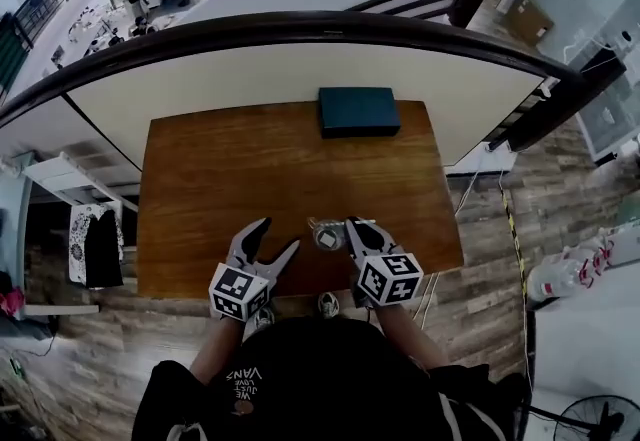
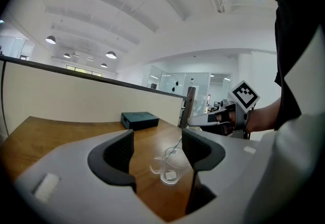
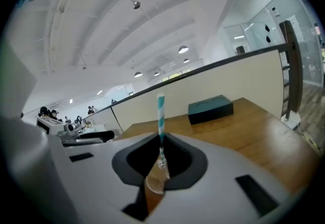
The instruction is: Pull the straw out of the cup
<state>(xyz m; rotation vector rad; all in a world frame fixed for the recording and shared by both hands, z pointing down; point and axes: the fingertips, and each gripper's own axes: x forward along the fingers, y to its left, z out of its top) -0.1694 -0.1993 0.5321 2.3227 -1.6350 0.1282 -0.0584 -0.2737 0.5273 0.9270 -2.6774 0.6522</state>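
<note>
A clear glass cup with a handle stands on the wooden table near its front edge; from the head view the cup lies between my two grippers. A teal-and-white striped straw rises upright between the jaws of my right gripper, which is shut on it, with the cup showing just below. In the left gripper view the straw slants up out of the cup. My left gripper is open, a little short of the cup and apart from it.
A dark teal box lies at the table's far edge, against a low cream wall with a dark rail. The right gripper reaches in from the right in the left gripper view. Wooden floor surrounds the table.
</note>
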